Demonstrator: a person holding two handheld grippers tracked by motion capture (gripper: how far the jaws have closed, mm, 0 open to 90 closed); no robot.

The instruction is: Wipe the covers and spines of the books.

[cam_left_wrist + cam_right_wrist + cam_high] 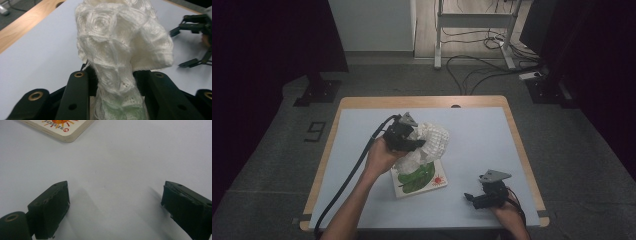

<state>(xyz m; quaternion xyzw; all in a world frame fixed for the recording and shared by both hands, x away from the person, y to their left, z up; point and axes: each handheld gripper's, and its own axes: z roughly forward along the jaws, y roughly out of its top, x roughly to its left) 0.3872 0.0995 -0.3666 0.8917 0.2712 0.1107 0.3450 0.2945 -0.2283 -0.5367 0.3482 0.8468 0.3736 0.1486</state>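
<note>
High view: pale blue table (477, 150) with a wooden rim, nothing on it but the board book and the two hands. Board book (419, 178) lies flat near the middle, green leaf and a small sun on its cover; its corner also shows in the right gripper view (65, 131). White knitted cloth (427, 142) is bunched and lifted over the book's far end, its lower part draping down to the cover. Left gripper (404, 136) has its jaws clamped on the cloth; the left gripper view shows the knit (120, 50) pinched tight between the two black jaws and bulging out above them. Right gripper (477, 197) rests low near the table's near right edge, well apart from the book, jaws spread wide with only bare table between them. Step in hand, as I read it: lifting the cloth off the book. Next move likely calls for carrying the cloth clear to bare table and setting it down without dragging the book.
</note>
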